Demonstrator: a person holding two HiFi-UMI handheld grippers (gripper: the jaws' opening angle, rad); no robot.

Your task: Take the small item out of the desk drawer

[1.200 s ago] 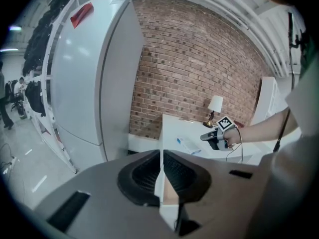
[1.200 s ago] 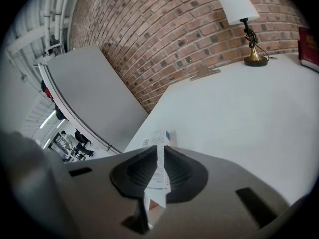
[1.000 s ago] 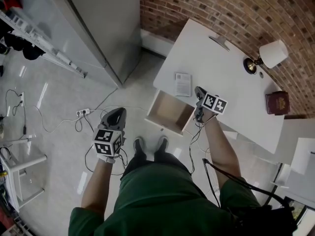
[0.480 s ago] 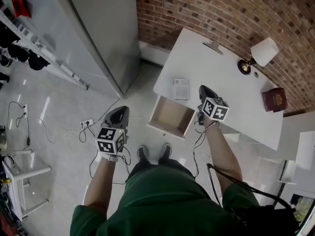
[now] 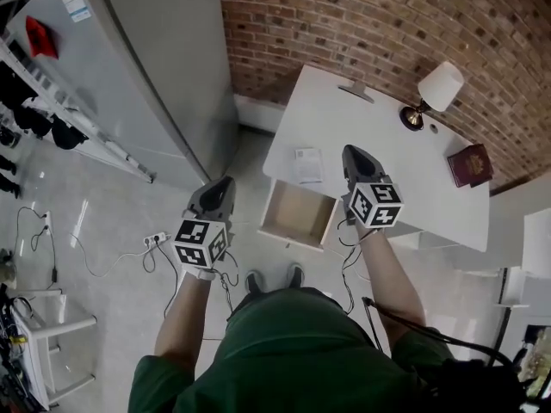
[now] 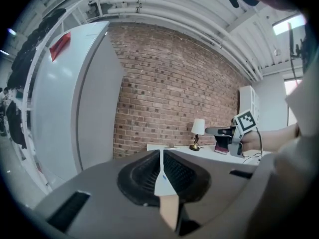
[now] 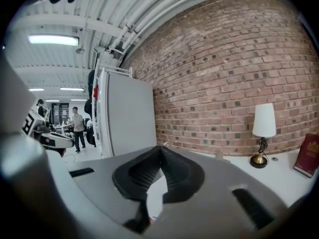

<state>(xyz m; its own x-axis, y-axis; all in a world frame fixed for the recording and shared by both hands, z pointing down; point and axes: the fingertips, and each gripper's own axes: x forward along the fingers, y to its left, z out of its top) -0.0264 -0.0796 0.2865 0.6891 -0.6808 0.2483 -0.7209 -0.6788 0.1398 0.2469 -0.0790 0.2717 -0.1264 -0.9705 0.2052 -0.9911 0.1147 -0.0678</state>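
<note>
White table (image 5: 413, 179) stands by the brick wall (image 5: 362, 24), and we look down on it from above. Its drawer (image 5: 297, 215) is pulled out at the front, and we see only its brown bottom. We cannot make out the item in any view, not in the drawer and not in the jaws.

Our right gripper (image 5: 351, 151) is up over the front part of the table, just right of the drawer, and it points at the wall. Its jaws have just pulled shut, tip to tip. A thin white patch shows in the slit behind the tips, but we cannot tell what it is.

Our left gripper (image 5: 225, 183) is up over the floor (image 5: 120, 205), left of the drawer and apart from it, near the grey fridge (image 5: 164, 76). Its jaws are clenched too, with the same kind of white sliver in the slit.

On the table a paper (image 5: 307, 164) lies just behind the drawer. A lamp (image 5: 437, 89) stands near the wall, and a red book (image 5: 469, 163) lies at the right end.
</note>
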